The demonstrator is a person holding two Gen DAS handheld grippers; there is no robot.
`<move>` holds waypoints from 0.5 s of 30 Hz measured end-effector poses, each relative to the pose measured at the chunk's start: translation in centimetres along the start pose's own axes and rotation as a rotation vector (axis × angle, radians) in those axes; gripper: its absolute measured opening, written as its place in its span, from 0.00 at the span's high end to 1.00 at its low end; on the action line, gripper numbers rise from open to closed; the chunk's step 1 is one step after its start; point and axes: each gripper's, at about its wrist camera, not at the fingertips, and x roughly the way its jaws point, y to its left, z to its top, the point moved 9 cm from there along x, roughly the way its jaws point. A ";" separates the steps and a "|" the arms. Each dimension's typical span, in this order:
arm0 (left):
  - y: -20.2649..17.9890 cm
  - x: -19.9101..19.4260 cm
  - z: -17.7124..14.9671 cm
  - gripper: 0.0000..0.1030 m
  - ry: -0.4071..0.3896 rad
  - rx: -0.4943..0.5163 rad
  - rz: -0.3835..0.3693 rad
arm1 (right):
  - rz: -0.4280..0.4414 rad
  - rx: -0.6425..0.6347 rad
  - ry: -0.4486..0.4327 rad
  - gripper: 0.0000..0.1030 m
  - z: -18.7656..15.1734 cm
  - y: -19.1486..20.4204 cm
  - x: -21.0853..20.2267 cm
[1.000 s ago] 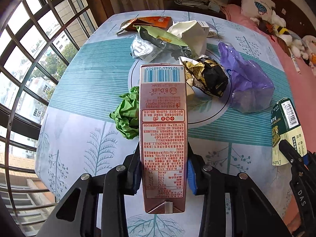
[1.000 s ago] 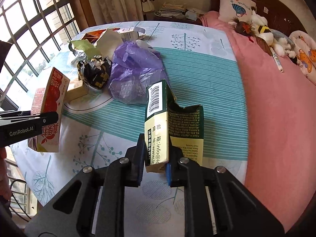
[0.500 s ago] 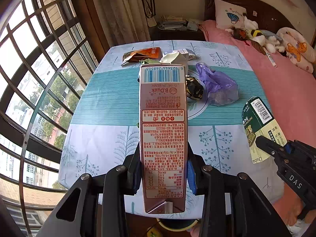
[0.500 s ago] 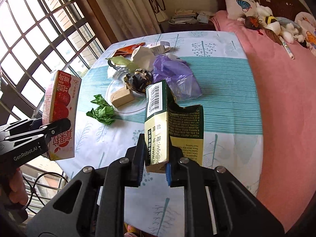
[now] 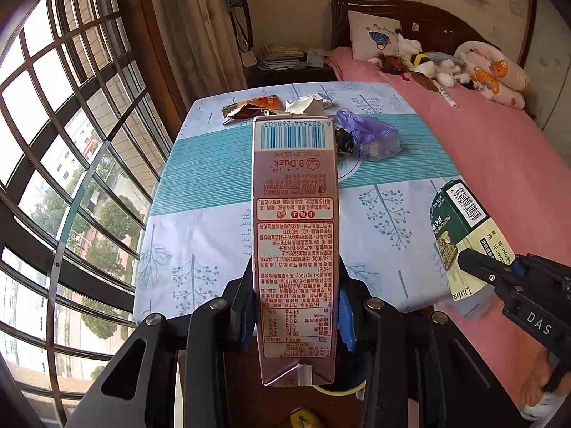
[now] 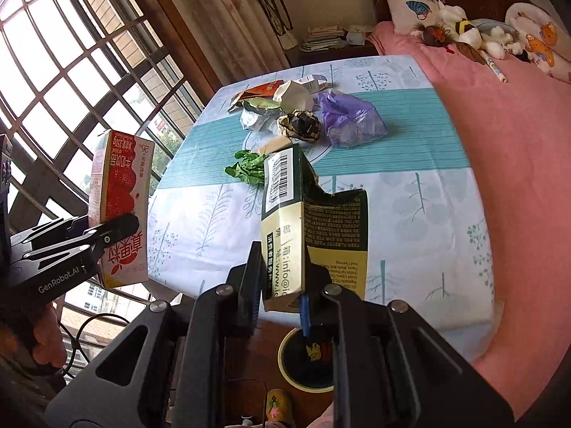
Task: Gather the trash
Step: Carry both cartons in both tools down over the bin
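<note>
Left gripper (image 5: 294, 306) clamping pink milk carton (image 5: 294, 242) at centre frame, right gripper (image 5: 474, 267) gripping green box (image 5: 460, 232) at right edge, littered table (image 5: 200, 235) behind.

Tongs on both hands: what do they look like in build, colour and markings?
Both tongs are matte black, angular frames with triangular cut-outs and silver round pivot screws. The left tongs have blue pads on the inner finger faces; seen from the right wrist view, their side carries white "GenRobot.AI" lettering. The right tongs also show a blue pad, and from the left wrist view their side reads "DAS" in white. No sleeves are visible.
</note>
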 end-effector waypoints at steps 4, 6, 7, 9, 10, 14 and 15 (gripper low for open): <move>0.8 -2.3 -3.3 0.64 -0.013 0.043 -0.060 | -0.041 0.021 -0.007 0.86 -3.8 2.3 -1.6; 1.1 -2.9 -4.7 0.64 -0.013 0.071 -0.083 | -0.063 0.038 -0.018 0.86 -5.7 3.4 -2.6; 1.2 -3.2 -5.5 0.64 -0.010 0.085 -0.093 | -0.073 0.047 -0.023 0.86 -6.6 3.8 -2.9; 1.1 -3.4 -7.1 0.64 0.005 0.113 -0.116 | -0.091 0.073 -0.026 0.86 -8.4 4.4 -3.6; 1.0 -3.6 -8.0 0.64 0.013 0.126 -0.128 | -0.097 0.089 -0.021 0.86 -9.3 4.5 -3.7; 0.5 -3.3 -11.4 0.64 0.049 0.166 -0.167 | -0.122 0.129 0.026 0.86 -13.1 5.1 -3.8; 0.1 -2.9 -12.1 0.64 0.061 0.172 -0.176 | -0.128 0.134 0.039 0.86 -14.0 5.3 -3.7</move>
